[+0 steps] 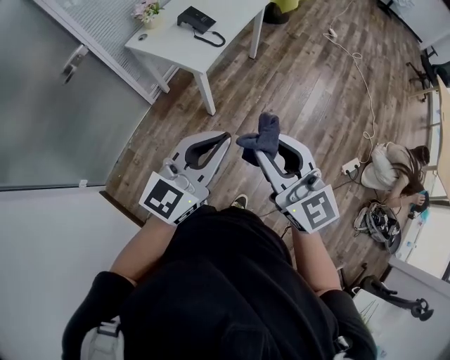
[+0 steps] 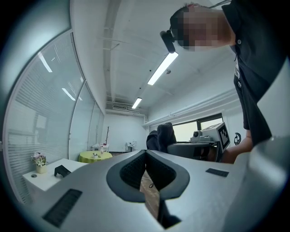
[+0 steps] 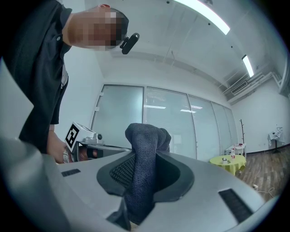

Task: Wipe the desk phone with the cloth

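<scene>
No words, numbers or brand marks legible anywhere. Only signs: a black-and-white square marker (image 1: 167, 198) on the cube behind the left claw (image 1: 225, 136), and a second marker (image 1: 318, 209) behind the right claw (image 1: 270, 143). Both are coded patterns, no letters. Desk phone (image 1: 197, 19), far ahead of the claws: too small, any print unreadable.

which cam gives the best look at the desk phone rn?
Head view: the phone lies whole on the white desk, handset and coiled cord visible, though small and far. Left gripper view catches the phone only as a tiny dark shape on the desk. Right gripper view doesn't show it.
</scene>
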`<state>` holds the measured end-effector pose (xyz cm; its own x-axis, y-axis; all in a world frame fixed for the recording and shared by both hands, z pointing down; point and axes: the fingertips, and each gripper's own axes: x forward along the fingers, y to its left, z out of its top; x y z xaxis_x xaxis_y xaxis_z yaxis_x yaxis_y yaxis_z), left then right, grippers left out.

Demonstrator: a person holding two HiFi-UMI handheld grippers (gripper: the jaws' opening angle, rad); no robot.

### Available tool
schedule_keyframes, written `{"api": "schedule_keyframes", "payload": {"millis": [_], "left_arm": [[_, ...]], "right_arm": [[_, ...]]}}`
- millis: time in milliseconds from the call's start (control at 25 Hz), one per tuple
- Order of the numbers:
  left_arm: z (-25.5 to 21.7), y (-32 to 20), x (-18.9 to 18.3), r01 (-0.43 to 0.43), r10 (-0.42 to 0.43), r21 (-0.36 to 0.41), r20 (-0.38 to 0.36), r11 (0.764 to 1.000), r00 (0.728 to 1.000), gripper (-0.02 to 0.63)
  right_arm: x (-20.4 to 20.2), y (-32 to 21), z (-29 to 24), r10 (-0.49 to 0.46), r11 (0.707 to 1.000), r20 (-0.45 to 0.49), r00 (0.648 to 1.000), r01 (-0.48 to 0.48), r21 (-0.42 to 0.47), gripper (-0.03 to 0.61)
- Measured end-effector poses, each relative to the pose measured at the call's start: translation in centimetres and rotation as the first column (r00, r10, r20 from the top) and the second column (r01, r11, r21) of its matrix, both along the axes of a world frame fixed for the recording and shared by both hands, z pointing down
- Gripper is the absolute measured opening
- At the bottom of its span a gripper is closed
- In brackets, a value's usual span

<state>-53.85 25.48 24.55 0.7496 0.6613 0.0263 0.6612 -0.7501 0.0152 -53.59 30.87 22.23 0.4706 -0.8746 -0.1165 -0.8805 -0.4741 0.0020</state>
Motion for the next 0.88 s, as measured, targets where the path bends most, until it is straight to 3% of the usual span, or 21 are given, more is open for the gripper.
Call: {"api": "schedule_keyframes", "payload": {"millis": [320,600,880], "left_arm": [[-0.6,3.9,2.0,-0.011,0.011,0.017,-0.016,1.000,1.000,0.010],[0.3,3.2,3.9,-0.003,0.003,0.009,0.000,1.000,1.000,0.010],[0.7,0.4,8.4,0.019,-0.018,-0.032,0.014,0.999,1.000,0.010]], "right_arm": [[1.7,3.7,-0.2,0.007,1.000,-0.004,1.000,-0.007,0.006,0.114],[3.7,3.0,0.4,-0.002,1.000,0.016,1.000,0.002,0.026,0.114],[8.0,0.4,0.7,0.000,1.000,0.019,1.000,0.000,-0.018,0.114]]}}
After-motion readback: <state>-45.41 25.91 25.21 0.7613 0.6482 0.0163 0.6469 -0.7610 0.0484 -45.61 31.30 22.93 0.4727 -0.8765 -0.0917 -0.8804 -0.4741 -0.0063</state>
